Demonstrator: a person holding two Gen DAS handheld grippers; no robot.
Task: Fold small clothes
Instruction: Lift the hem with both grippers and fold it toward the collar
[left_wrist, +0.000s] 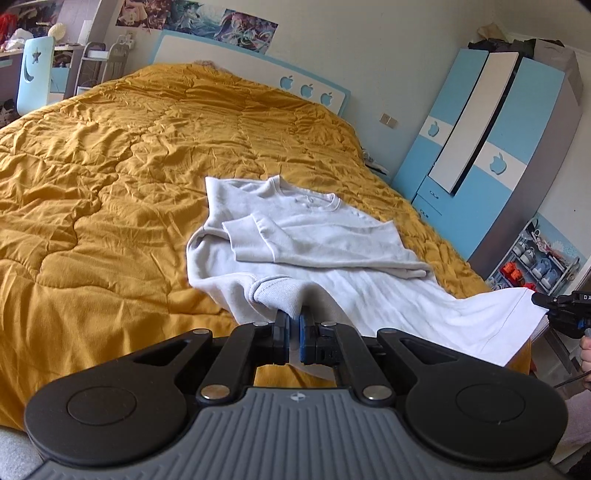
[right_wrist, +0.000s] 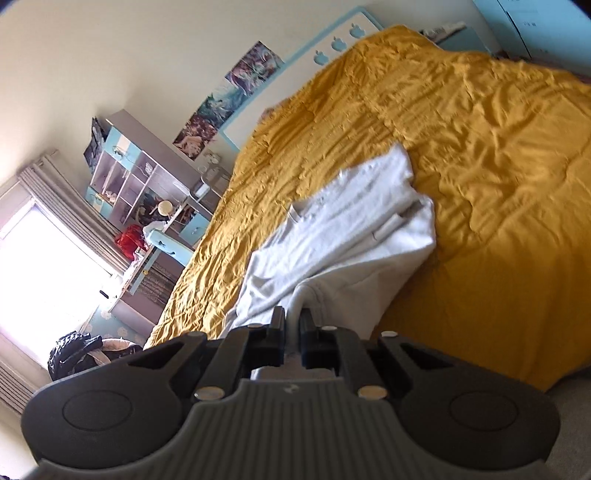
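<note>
The left gripper is pressed together on the bottom hem of the white sweatshirt, and the right gripper pinches the hem's other corner, so the lower edge hangs lifted between the two; this reads as the hold needed to carry that edge up over the body. Beyond the tongs, the rest of the garment lies on the mustard quilt near the foot of the bed, both sleeves already crossed over the chest and the collar pointing toward the headboard.
</note>
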